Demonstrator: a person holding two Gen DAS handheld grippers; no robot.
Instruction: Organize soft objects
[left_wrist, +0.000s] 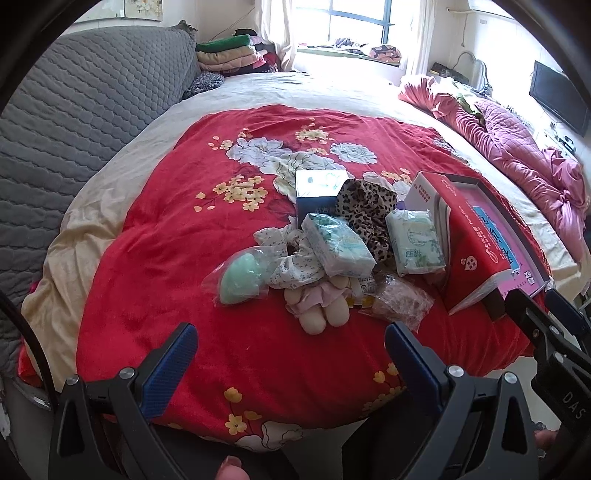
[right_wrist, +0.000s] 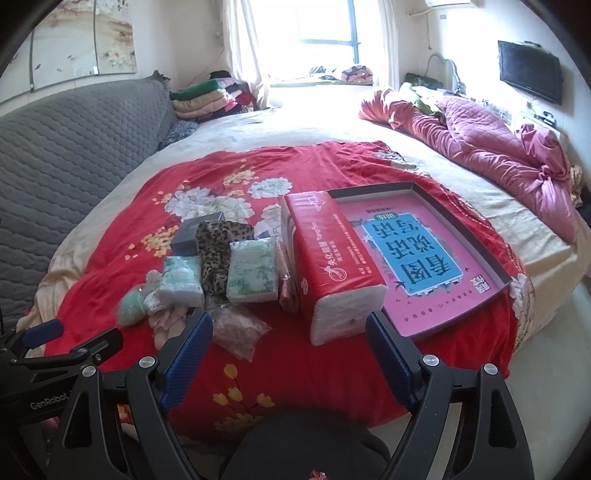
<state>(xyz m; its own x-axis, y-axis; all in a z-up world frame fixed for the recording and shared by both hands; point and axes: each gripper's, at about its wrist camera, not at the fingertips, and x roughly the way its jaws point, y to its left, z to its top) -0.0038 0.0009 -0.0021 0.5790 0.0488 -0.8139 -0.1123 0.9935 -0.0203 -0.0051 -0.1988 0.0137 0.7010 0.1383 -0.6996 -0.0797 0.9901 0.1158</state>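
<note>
A heap of soft things lies on the red floral blanket (left_wrist: 184, 229): a green sponge in a clear bag (left_wrist: 240, 278), floral cloth (left_wrist: 291, 258), two tissue packs (left_wrist: 338, 245) (left_wrist: 413, 242), a leopard scrunchie (left_wrist: 369, 214), a cream plush doll (left_wrist: 321, 306) and a bag of pink material (left_wrist: 400, 301). A big red tissue pack (right_wrist: 332, 258) lies beside a dark tray (right_wrist: 491, 258) with a pink liner. My left gripper (left_wrist: 291, 345) is open, just short of the doll. My right gripper (right_wrist: 290, 326) is open, in front of the red pack.
A blue-and-white box (left_wrist: 317, 192) stands behind the heap. A grey quilted headboard (left_wrist: 74, 122) runs along the left. A crumpled pink quilt (right_wrist: 498, 144) lies at the right, folded blankets (right_wrist: 207, 98) at the back by the window. A television (right_wrist: 530, 75) hangs on the right wall.
</note>
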